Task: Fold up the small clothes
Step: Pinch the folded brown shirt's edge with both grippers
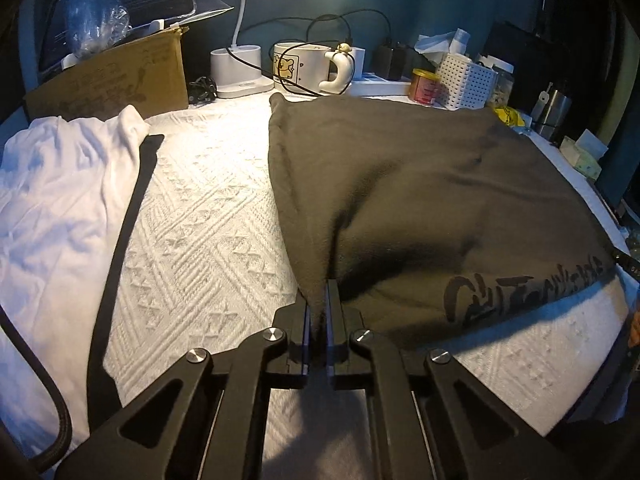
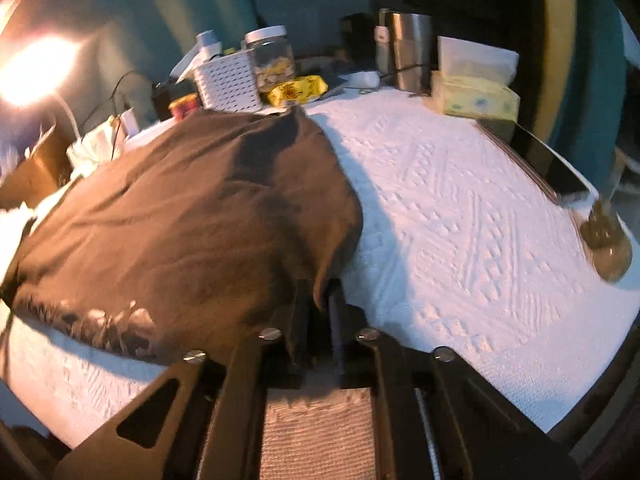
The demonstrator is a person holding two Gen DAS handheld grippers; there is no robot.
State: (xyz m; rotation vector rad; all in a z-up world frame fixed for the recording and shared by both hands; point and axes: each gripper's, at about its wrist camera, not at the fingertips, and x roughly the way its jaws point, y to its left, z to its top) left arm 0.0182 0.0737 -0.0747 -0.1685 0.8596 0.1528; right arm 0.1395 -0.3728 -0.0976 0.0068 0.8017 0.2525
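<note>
A dark brown garment [image 1: 420, 192] with black lettering lies spread on the white textured cloth [image 1: 208, 208]. My left gripper [image 1: 319, 304] is shut on its near left corner, the fabric pinched between the pads. In the right wrist view the same garment [image 2: 192, 208] fills the left half, and my right gripper [image 2: 320, 300] is shut on its near right corner, which hangs between the fingers. A white garment [image 1: 60, 200] with a black strap lies crumpled at the far left.
Along the back stand a cardboard box [image 1: 116, 76], a lamp base [image 1: 240, 68], a mug [image 1: 304, 64], a white perforated basket [image 1: 466, 80], a tin [image 1: 424, 86], a steel tumbler [image 2: 408, 52] and a tissue box [image 2: 476, 92]. A lit lamp [image 2: 28, 72] glares at left.
</note>
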